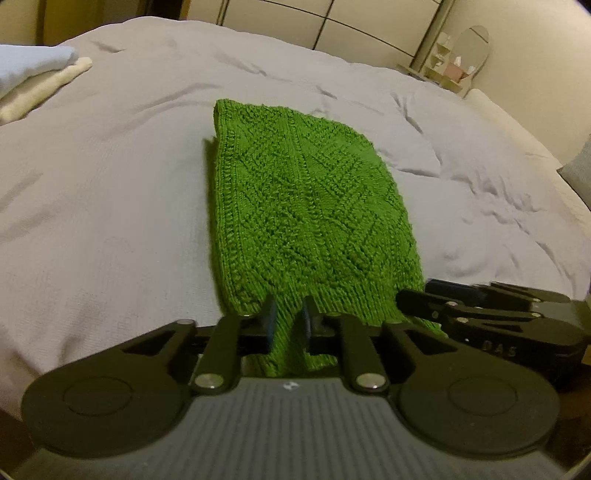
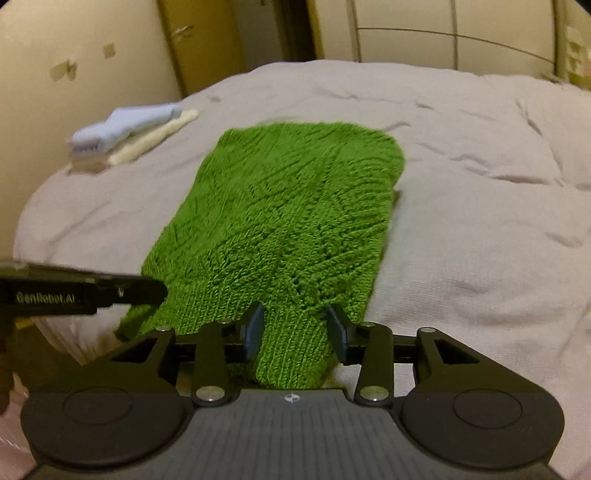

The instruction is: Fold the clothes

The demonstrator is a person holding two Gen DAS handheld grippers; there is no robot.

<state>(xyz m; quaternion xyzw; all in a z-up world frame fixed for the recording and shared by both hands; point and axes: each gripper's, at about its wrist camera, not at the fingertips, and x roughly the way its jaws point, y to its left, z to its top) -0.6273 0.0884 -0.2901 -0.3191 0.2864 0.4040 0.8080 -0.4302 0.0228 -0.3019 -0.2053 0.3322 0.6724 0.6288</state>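
Note:
A green knitted garment (image 1: 303, 206) lies folded lengthwise on the grey bedspread (image 1: 110, 206), running away from me. My left gripper (image 1: 289, 314) is shut on its near left edge. My right gripper (image 2: 295, 328) is shut on the near right edge of the same green garment (image 2: 288, 206), with a thicker bunch of knit between its fingers. Each gripper shows in the other's view: the right one at the lower right of the left wrist view (image 1: 480, 314), the left one at the left of the right wrist view (image 2: 74, 291).
A stack of folded clothes (image 2: 133, 129), light blue on cream, sits at the far left of the bed; it also shows in the left wrist view (image 1: 33, 81). A wardrobe (image 1: 332, 22) stands behind the bed. A small shelf with a mirror (image 1: 465, 55) is at the far right.

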